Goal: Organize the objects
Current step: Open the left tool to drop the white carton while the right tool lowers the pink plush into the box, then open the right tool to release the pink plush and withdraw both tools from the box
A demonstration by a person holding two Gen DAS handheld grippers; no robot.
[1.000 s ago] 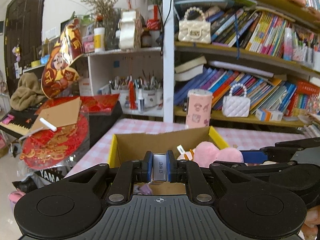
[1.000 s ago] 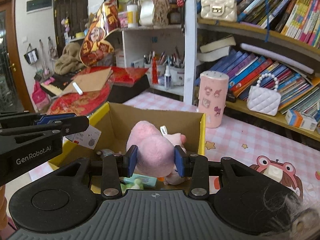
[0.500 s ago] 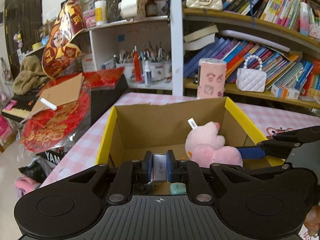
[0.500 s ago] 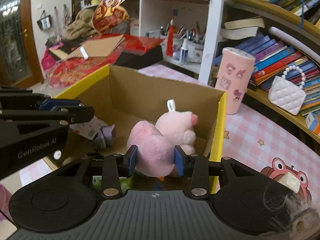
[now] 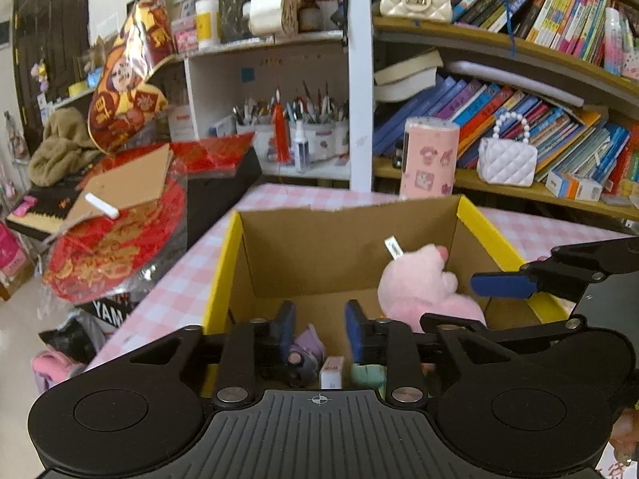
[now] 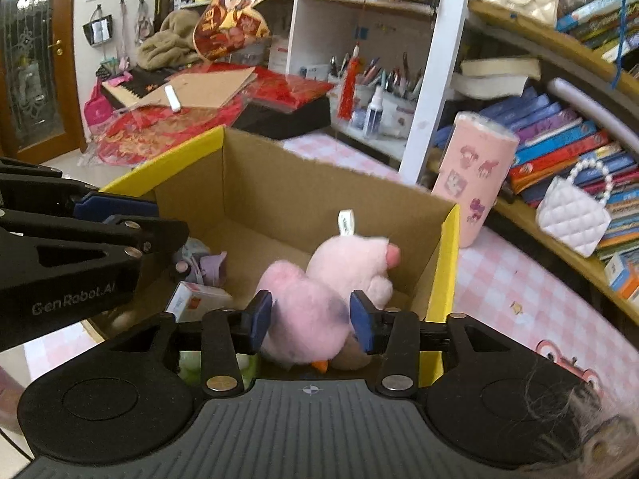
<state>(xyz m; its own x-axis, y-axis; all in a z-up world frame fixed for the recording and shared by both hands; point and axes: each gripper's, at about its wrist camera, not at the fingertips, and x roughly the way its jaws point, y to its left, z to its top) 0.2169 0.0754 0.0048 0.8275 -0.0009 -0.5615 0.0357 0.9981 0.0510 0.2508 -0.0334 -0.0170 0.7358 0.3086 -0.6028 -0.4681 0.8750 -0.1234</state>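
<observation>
A cardboard box with yellow rims (image 5: 223, 275) (image 6: 443, 279) stands on the pink checked table. Over its near edge my left gripper (image 5: 320, 333) has its jaws opening with nothing between them. A small white box (image 5: 331, 371) (image 6: 199, 299) lies just below it, beside a purple toy (image 5: 309, 345). My right gripper (image 6: 311, 321) is also opening. The pink plush (image 6: 307, 311) (image 5: 423, 291) sits between its blue pads inside the cardboard box. In the left wrist view one of the right gripper's fingers (image 5: 503, 285) stands clear of the plush.
A pink cartoon tin (image 5: 429, 159) (image 6: 475, 175) stands behind the box. A white quilted purse (image 5: 507, 159) sits on the bookshelf. Red decorations and cardboard (image 5: 116, 247) cover a keyboard at the left. Pink checked tablecloth (image 6: 519, 279) stretches right of the box.
Both grippers sank toward the box, then their jaws parted. The small white box dropped out of the left gripper onto the box floor. The right pads eased off the plush.
</observation>
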